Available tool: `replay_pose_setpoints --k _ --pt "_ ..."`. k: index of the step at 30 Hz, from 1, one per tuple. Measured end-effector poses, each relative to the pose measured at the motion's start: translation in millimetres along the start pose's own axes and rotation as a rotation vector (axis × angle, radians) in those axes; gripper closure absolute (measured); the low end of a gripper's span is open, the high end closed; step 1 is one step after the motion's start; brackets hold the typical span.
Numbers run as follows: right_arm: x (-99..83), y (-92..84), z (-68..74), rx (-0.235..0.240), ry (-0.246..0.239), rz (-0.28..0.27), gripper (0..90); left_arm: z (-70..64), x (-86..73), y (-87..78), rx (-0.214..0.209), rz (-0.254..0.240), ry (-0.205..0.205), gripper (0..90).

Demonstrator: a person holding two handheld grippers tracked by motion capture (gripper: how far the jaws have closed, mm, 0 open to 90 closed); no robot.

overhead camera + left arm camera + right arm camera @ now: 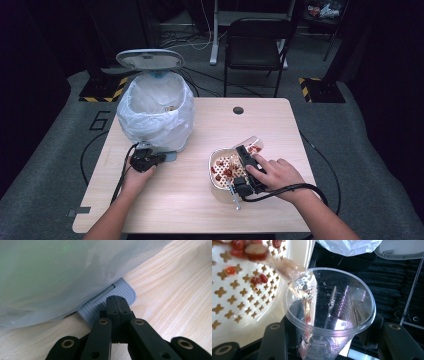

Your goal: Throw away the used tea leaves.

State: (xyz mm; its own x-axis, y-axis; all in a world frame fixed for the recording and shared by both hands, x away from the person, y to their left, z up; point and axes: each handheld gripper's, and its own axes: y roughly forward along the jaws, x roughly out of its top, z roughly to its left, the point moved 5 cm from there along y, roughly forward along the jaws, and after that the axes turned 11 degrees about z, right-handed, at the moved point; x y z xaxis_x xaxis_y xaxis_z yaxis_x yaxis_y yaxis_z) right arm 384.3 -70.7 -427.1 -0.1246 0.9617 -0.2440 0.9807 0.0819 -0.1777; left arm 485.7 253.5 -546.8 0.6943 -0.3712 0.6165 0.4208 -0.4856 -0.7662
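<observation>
The cup (329, 315) in my right gripper (329, 340) is thin clear plastic, glossy and finely ribbed, beside a smooth cream plastic strainer (249, 302) pierced with cross-shaped holes. Under my left gripper (117, 307), whose jaws are matt black plastic with brass-looking rivets, the pedal (110, 300) is matt grey ribbed plastic. The table (175, 290) is pale matt wood grain, and the bin liner (62, 272) is thin, wrinkled, translucent white film.

Overhead table (280, 125) view (plus gripper close-ups)
</observation>
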Motion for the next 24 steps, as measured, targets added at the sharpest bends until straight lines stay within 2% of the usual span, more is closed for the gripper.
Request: replay_pose_setpoints --k 2,5,8,17,24 --pt "-0.2 -0.2 1.4 -0.002 0.000 0.001 45.5 0.0 0.0 0.0 0.001 0.001 0.001 90.0" --pt "0.2 -0.6 -0.6 -0.007 -0.038 -0.005 45.5 -0.2 0.5 1.1 0.007 -0.015 -0.004 90.0" --pt "-0.1 -0.7 -1.1 -0.006 -0.044 -0.007 45.5 -0.3 0.5 1.2 0.008 -0.016 -0.005 90.0" --pt "0.0 -1.2 -2.0 -0.015 -0.069 -0.011 45.6 -0.2 0.5 1.1 0.008 -0.014 -0.005 90.0" --pt "0.9 -1.4 -2.9 -0.032 -0.118 -0.018 45.8 0.0 0.0 0.0 0.001 0.001 -0.001 90.0"
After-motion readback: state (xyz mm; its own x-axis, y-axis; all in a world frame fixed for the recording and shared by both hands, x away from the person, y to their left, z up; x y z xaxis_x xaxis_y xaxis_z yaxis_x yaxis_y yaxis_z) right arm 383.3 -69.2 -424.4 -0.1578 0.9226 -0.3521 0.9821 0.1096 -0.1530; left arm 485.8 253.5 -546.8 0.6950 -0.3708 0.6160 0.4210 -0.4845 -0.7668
